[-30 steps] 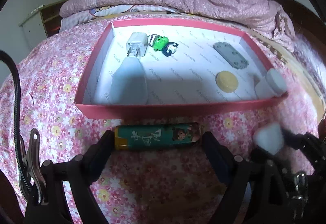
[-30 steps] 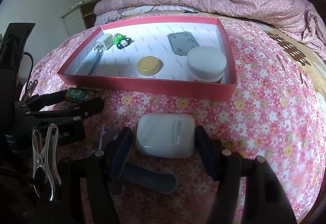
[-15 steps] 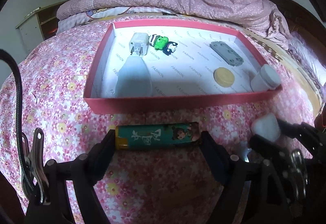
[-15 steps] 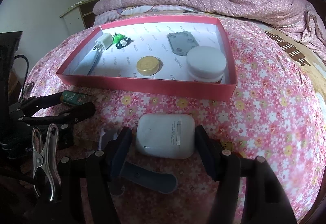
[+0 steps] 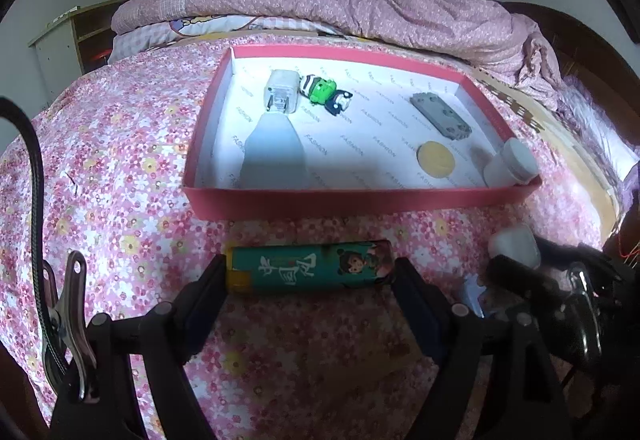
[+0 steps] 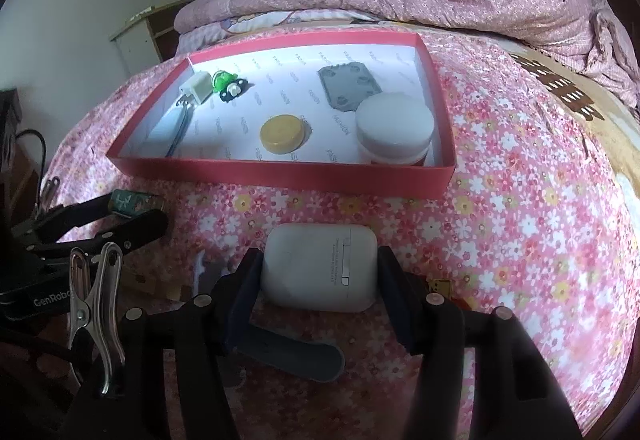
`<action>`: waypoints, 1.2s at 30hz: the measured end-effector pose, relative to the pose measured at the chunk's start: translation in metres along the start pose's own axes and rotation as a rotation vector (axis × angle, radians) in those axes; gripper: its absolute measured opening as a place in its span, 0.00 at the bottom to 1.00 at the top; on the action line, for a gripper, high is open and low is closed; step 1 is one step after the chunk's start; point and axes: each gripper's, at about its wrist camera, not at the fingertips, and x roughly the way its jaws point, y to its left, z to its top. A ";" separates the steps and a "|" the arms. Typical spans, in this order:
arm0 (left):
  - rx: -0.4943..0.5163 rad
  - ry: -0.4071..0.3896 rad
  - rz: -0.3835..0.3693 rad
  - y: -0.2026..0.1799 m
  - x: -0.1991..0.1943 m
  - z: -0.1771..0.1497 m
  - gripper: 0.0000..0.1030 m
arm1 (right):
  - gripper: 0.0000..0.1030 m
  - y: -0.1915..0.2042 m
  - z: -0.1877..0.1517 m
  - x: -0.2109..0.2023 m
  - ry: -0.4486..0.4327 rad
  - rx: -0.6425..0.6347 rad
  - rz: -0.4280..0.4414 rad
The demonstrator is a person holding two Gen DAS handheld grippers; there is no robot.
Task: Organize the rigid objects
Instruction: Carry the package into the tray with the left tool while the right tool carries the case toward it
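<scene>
Both grippers loaded, red box sitting just ahead on the flowery bedspread.

Left wrist view: the left gripper (image 5: 310, 274) is clamped on a teal lighter (image 5: 308, 272), held sideways by its ends, just short of the box (image 5: 360, 198) front wall. Inside the box: a white charger (image 5: 282, 96) at the back left, a green toy (image 5: 324, 92) right beside it, a grey plate (image 5: 440, 114), a yellow disc (image 5: 436, 159) and a white jar (image 5: 510, 164) in the near right corner. Right wrist view: the right gripper (image 6: 320, 272) is squeezing a white earbud case (image 6: 320, 266) between its fingers, also in front of the box (image 6: 280, 170), over the bedspread (image 6: 520, 220). The left gripper (image 6: 132, 216) with the lighter (image 6: 132, 202) shows off to the left.
</scene>
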 end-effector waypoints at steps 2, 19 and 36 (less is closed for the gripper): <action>-0.002 -0.008 -0.004 0.001 -0.003 0.001 0.82 | 0.56 0.002 0.000 -0.004 -0.012 -0.006 0.004; 0.015 -0.054 -0.021 -0.004 -0.018 0.009 0.82 | 0.56 0.010 0.002 -0.022 -0.062 0.000 0.056; 0.056 -0.104 -0.043 -0.017 -0.005 0.055 0.82 | 0.56 0.009 0.005 -0.027 -0.074 0.024 0.067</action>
